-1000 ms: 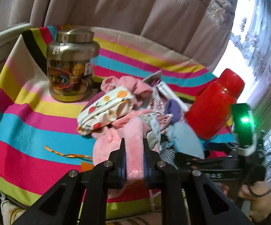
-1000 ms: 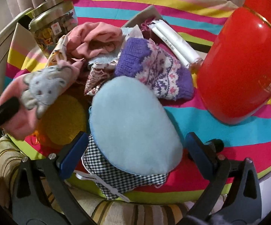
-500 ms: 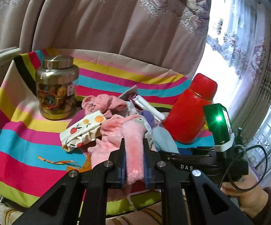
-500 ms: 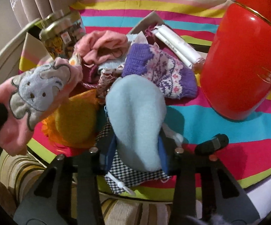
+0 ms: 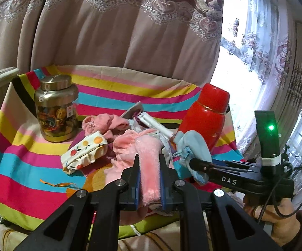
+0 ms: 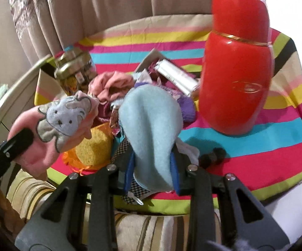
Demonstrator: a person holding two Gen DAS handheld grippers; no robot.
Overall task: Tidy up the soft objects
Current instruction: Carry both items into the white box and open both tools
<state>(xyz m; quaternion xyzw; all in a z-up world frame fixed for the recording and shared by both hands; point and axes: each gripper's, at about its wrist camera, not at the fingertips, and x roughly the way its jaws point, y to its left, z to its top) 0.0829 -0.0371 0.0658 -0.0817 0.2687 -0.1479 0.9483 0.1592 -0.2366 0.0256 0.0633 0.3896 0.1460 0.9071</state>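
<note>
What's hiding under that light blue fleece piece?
Under the light blue fleece piece a black-and-white checked fabric peeks out, with a white cord loop. The rest of it is covered.

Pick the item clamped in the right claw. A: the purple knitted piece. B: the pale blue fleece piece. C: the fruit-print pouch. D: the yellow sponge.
B: in the right wrist view the pale blue fleece piece sits pinched between the closing pads of the right claw, while the pink plush piece is in the left claw.
</note>
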